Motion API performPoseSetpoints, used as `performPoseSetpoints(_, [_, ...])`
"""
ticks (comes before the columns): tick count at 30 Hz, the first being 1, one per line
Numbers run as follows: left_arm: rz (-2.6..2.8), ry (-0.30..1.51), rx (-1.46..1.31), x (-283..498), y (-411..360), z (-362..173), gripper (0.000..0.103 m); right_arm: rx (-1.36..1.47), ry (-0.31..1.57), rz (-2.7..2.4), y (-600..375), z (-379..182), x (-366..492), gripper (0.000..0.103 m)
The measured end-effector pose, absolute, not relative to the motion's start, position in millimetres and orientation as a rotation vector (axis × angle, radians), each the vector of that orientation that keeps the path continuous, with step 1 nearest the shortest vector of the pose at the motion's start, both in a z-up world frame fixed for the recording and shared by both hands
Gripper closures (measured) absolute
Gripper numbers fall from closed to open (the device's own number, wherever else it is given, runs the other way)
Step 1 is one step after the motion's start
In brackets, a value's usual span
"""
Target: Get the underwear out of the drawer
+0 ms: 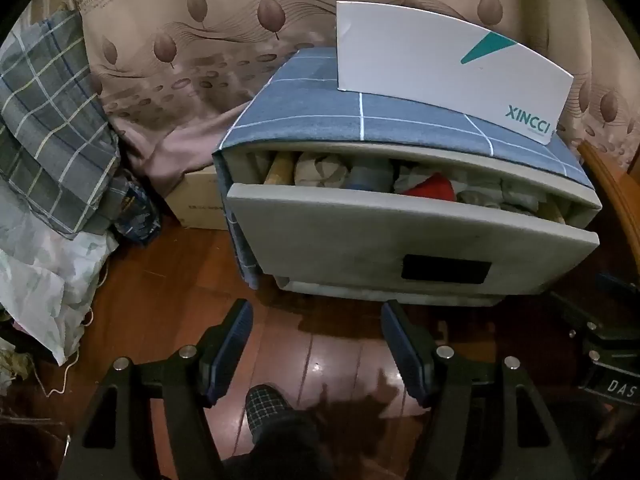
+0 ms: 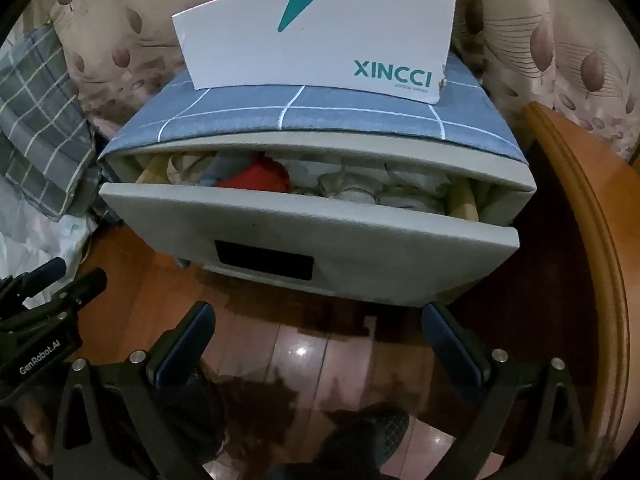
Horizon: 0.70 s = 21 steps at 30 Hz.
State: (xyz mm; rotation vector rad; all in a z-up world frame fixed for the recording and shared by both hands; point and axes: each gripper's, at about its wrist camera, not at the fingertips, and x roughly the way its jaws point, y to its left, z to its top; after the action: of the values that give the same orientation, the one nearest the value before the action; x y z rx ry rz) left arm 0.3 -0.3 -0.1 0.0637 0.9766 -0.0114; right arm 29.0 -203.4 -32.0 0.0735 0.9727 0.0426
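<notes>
Red fabric (image 2: 262, 176) shows brightest among the bundled underwear (image 1: 400, 182), packed in a row inside the drawer (image 1: 400, 236), which is pulled only partly out of the grey cabinet (image 2: 508, 178). The gap between the drawer's front lip and the cabinet's top edge is narrow, so only the tops of the bundles show; what lies deeper is hidden, and the paler pieces are hard to tell apart. A blue checked cloth (image 2: 320, 120) covers the cabinet top, and a white box (image 2: 320, 36) marked XINCCI stands at its back edge.

In front of the drawer the wooden floor (image 1: 328, 356) is open and glossy. The left gripper (image 1: 316, 344) hangs over it with its jaws apart and nothing between them; the right gripper (image 2: 320, 340) does the same, spread wider. Both are short of the drawer front.

The left view alone shows a cardboard box (image 1: 196, 204) and heaped plaid bedding (image 1: 52, 120) left of the cabinet. The right view alone shows a curved wooden edge (image 2: 592, 240) close against the cabinet's right side.
</notes>
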Motion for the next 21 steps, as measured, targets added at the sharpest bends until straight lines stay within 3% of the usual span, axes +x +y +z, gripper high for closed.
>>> performPoseSetpoints(21, [-0.015,0.944,0.104,-2.8,-4.9,0.7,0.035,0.091,0.988,0.043,-207.9,-34.2,31.3,0.001])
